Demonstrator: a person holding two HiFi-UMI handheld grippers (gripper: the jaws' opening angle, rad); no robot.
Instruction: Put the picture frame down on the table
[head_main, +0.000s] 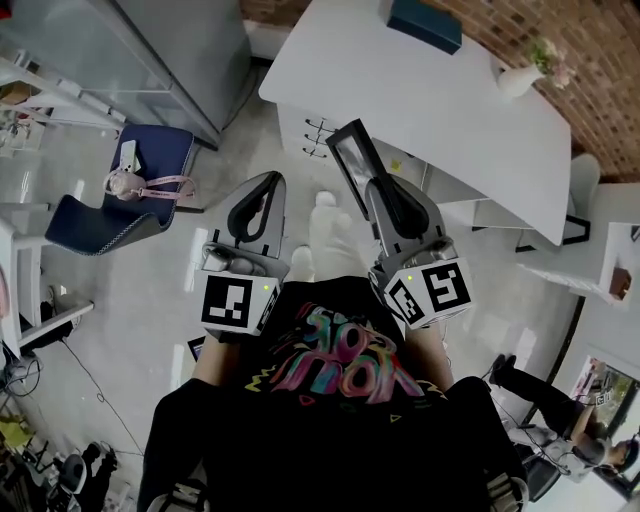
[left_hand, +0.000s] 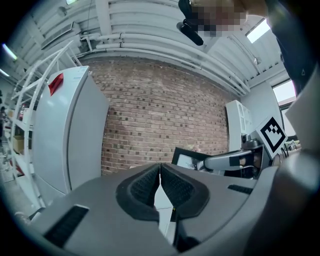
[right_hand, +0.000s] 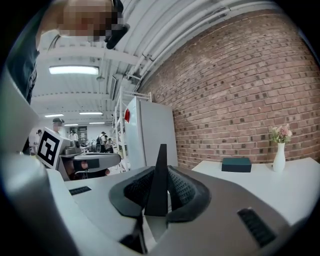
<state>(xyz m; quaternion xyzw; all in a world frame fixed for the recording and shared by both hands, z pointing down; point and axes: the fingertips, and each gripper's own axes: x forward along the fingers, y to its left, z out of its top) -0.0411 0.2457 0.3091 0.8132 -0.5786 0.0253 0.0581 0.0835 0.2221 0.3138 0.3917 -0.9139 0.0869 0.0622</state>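
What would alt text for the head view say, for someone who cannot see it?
Seen from above, the right gripper clamps a black picture frame by its edge, held up near the edge of a white table. The left gripper is shut and empty.

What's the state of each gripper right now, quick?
Left gripper: closed, holding nothing.
Right gripper: closed on the edge of the thin black rectangular picture frame.

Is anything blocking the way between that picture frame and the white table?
Nothing visible does. The right gripper holds the picture frame near the table's bare edge; the box and vase sit farther back.
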